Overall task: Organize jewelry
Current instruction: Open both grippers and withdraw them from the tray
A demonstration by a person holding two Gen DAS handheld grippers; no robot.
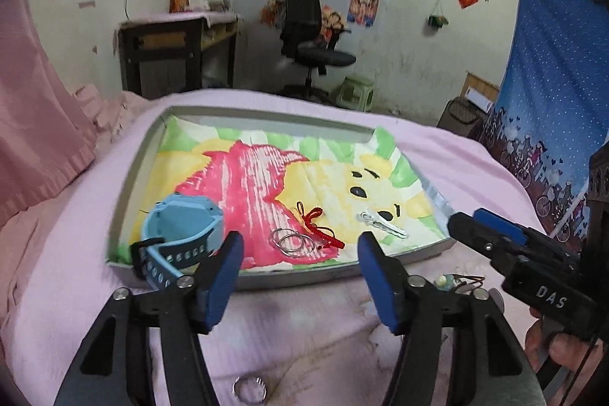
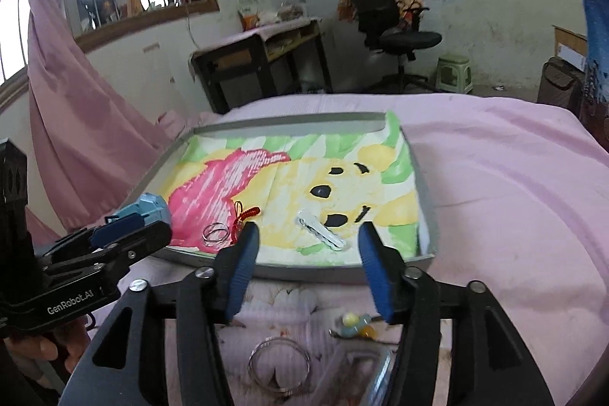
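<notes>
"DAS" (right gripper (image 1: 466,221)), "GenRobot.AI" (left gripper (image 2: 152,229))

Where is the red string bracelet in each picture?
Left wrist view: the red string bracelet lies in the tray, centre, just right of the silver hoops.
Right wrist view: it lies left of centre, just above the right tool's left finger.
Shared landmark: the white hair clip.
</notes>
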